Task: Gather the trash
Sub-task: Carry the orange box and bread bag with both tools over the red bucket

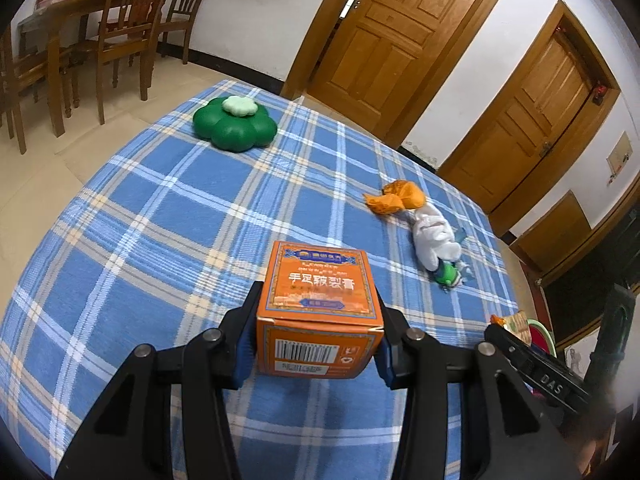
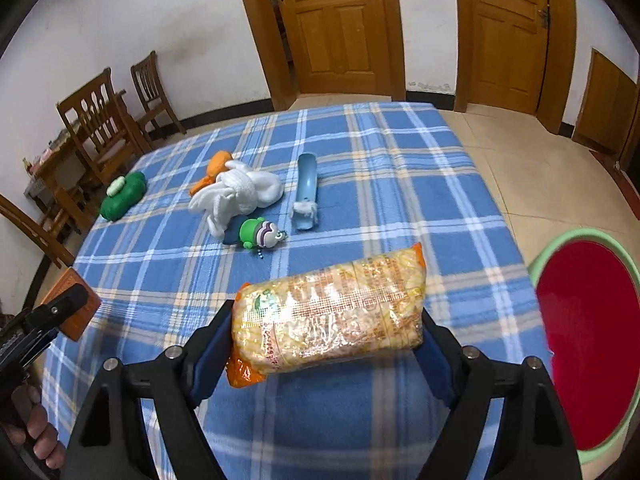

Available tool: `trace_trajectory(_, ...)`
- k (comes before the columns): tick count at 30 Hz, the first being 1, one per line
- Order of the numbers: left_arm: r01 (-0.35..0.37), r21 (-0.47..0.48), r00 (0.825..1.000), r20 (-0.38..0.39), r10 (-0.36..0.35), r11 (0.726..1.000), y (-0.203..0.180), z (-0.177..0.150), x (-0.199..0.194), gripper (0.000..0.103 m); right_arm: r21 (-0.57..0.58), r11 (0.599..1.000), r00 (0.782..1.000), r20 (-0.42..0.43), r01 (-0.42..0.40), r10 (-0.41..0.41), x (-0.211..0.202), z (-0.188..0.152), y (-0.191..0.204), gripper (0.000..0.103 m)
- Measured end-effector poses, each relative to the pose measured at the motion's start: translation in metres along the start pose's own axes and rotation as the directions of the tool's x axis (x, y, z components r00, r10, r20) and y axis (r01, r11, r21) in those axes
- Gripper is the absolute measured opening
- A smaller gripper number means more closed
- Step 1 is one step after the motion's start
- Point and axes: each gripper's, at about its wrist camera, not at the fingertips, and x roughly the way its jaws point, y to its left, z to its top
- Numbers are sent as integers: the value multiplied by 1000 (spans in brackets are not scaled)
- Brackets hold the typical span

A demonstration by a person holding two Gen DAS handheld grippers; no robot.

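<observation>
My left gripper (image 1: 316,340), matt black plastic, holds an orange printed cardboard box (image 1: 320,312). Lower centre in the right view I see a glossy crinkled clear-plastic noodle packet (image 2: 328,320). The blue checked woven cloth (image 2: 400,168) looks soft and matt. At the right edge, the bin's (image 2: 548,252) pale green plastic rim is smooth.

Left gripper (image 1: 316,332) angled downward, jaws clamped on a load; right gripper (image 2: 326,344) likewise, apparently squeezing its wider load.
</observation>
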Motion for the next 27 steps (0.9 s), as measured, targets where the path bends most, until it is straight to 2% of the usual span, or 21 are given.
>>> trace_trajectory(12, 54, 27, 999, 3, -54, 998, -22, -3, -14, 48, 98, 995, 998, 66, -21, 15, -42, -11, -36, 83)
trace_trajectory(27, 136, 50, 991, -26, -135, 989, -54, -6, -20, 48, 215, 977, 988, 148, 0, -32, -86, -19, -89, 83)
